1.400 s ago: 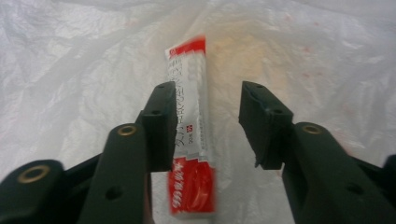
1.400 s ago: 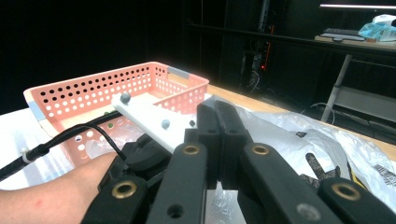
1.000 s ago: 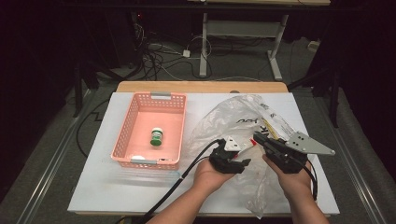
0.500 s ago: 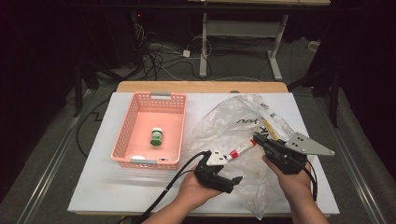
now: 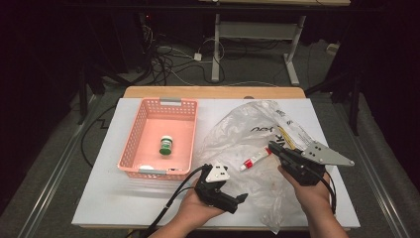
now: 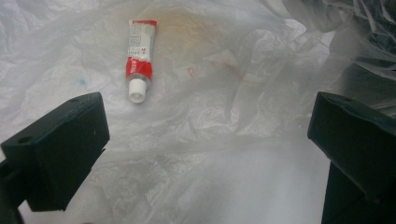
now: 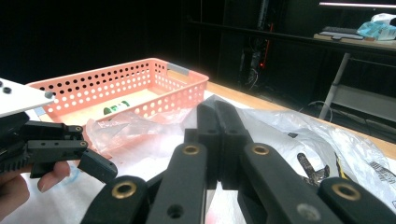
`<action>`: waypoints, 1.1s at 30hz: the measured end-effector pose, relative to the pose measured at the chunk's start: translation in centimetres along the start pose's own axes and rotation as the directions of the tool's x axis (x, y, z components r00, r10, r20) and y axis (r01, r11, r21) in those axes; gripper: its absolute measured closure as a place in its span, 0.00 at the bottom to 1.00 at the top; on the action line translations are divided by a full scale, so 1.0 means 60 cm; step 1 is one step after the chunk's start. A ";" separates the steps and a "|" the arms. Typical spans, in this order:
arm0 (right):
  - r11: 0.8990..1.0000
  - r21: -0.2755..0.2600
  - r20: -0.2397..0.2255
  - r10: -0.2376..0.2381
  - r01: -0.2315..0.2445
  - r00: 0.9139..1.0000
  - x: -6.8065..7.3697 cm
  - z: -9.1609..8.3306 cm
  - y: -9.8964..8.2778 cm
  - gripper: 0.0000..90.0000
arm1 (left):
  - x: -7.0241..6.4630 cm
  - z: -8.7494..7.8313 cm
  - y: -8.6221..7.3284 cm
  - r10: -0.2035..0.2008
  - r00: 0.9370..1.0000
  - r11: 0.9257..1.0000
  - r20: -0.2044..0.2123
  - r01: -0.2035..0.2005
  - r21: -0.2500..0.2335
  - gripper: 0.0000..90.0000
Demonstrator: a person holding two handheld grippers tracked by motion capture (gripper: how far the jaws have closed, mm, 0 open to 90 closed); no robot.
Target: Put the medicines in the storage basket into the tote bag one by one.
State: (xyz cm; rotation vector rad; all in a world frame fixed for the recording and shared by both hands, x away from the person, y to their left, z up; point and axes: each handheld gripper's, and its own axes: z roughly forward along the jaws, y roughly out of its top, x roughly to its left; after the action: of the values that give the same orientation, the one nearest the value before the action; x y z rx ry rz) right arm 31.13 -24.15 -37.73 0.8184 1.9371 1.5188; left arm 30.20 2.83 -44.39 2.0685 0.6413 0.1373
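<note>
The left gripper (image 6: 205, 140) is hanging wide open over the small, light tube (image 6: 139, 53) lying on slippery crinkled plastic (image 6: 224, 116), likeliest gripped across its body, while the right gripper (image 7: 217, 126) is pinched closed.

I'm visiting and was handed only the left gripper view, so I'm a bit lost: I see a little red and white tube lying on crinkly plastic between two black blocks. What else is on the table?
Observer: A pink basket stands to the left of the plastic bag.
Operator: Anything in it?
Observer: Yes, a small green bottle lies on its floor.
Operator: And the other gripper?
Observer: The right gripper has its jaws closed together, pinching the bag's film just beyond the tube.
</note>
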 end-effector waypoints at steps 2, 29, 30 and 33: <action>1.000 -0.001 -0.002 0.001 -0.001 1.000 0.000 -0.001 0.000 1.00 | 0.003 -0.007 0.002 -0.011 1.000 1.000 -0.002 0.011 -0.004 0.00; 1.000 -0.008 0.007 0.008 -0.008 1.000 -0.008 -0.009 0.000 1.00 | 0.060 -0.099 0.011 -0.062 0.989 0.996 -0.132 0.052 -0.077 0.00; 1.000 -0.008 0.008 0.007 -0.007 1.000 -0.008 -0.009 0.000 1.00 | 0.063 -0.103 0.010 -0.066 0.989 0.995 -0.135 0.056 -0.079 0.00; 1.000 -0.008 0.008 0.008 -0.008 1.000 -0.008 -0.009 0.000 1.00 | 0.077 -0.117 0.008 -0.084 0.984 0.994 -0.154 0.072 -0.086 0.00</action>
State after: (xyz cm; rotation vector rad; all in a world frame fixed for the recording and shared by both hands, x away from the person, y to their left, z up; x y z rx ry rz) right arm 31.07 -24.87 -37.61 0.8289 1.9224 1.5249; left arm 31.99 10.21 -40.76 1.9654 0.7999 0.2795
